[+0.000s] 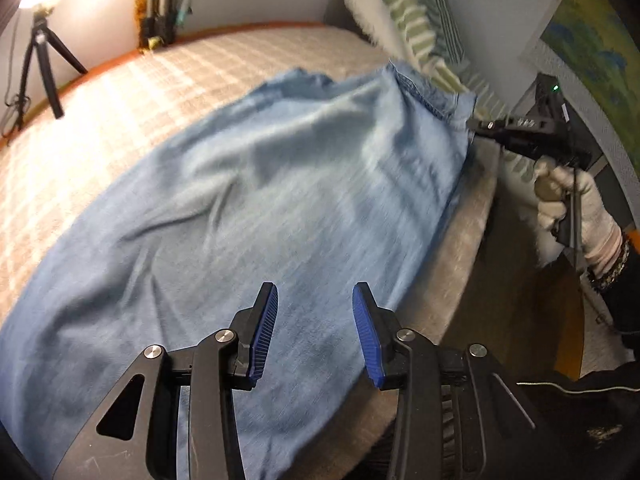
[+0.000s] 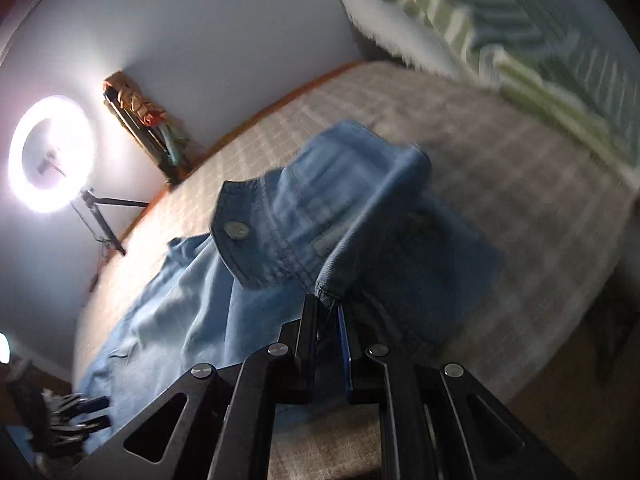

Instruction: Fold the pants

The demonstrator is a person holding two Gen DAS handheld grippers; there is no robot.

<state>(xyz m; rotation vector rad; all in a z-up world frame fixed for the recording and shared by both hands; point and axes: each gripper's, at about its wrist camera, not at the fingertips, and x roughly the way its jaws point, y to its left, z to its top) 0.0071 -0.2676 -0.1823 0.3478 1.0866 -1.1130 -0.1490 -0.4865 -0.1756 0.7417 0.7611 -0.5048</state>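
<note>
Ring light (image 2: 51, 154) is blazing at nine o'clock in the right view, blowing out white; the same lamp is glaring at eleven o'clock in the left. Both views are smearing with motion blur, worst on the pillow (image 2: 500, 28). Fisheye is bending edges; corners are going dark.

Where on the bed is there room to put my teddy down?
The bare checked bedspread between the blue pants and the far wall, near the ring light. The near edge is crowded with pants; the pillow fills the head end.
</note>
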